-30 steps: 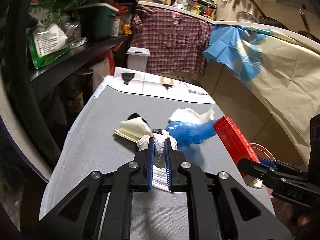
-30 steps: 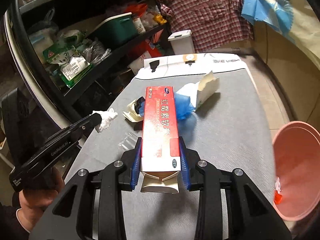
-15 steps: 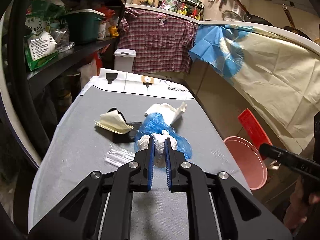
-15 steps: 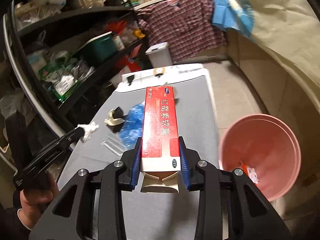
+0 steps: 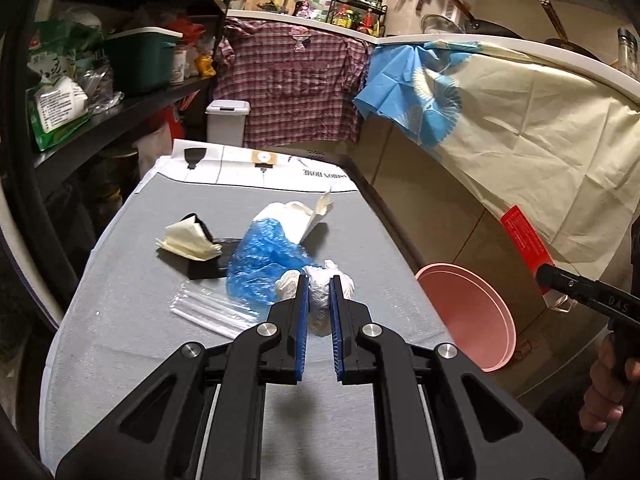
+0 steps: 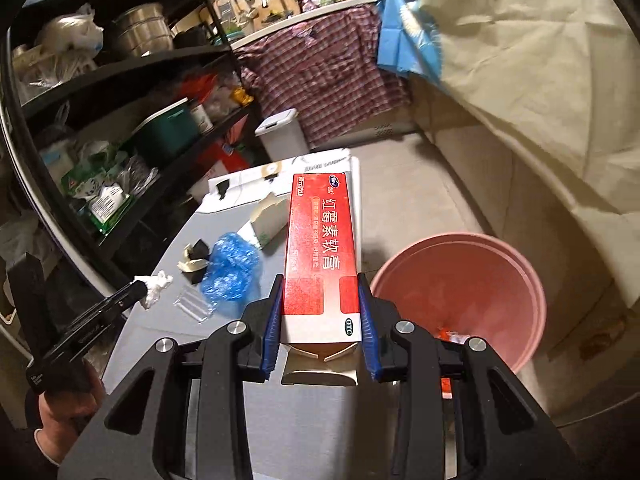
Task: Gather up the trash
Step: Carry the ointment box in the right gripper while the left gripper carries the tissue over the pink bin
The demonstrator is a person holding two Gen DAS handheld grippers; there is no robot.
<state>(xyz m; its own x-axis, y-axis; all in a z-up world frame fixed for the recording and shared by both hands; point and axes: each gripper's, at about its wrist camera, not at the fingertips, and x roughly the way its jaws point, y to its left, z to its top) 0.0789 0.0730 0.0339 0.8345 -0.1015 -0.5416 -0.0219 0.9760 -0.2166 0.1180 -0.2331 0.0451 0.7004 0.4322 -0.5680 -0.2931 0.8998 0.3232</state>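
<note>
My left gripper [image 5: 319, 280] is shut on a crumpled white tissue [image 5: 320, 300] and holds it above the grey table [image 5: 120, 320]; it also shows in the right wrist view [image 6: 154, 286]. My right gripper [image 6: 320, 280] is shut on a red medicine box [image 6: 322, 248], held beside and above the pink bin [image 6: 480, 280] on the floor, which also shows in the left wrist view [image 5: 468, 312]. On the table lie a blue plastic bag [image 5: 260, 260], a white carton [image 5: 296, 220], a folded paper piece [image 5: 188, 240] and a clear wrapper [image 5: 208, 312].
Black shelves [image 5: 100, 120] full of goods run along the table's left side. A white lidded bin [image 5: 226, 122] stands beyond the table's far end. A cloth-draped counter [image 5: 520, 152] lies to the right. Some trash [image 6: 448, 334] is inside the pink bin.
My right gripper has swung right with the red box, from over the table toward the pink bin. My left gripper has carried the tissue right, toward the table's bin side.
</note>
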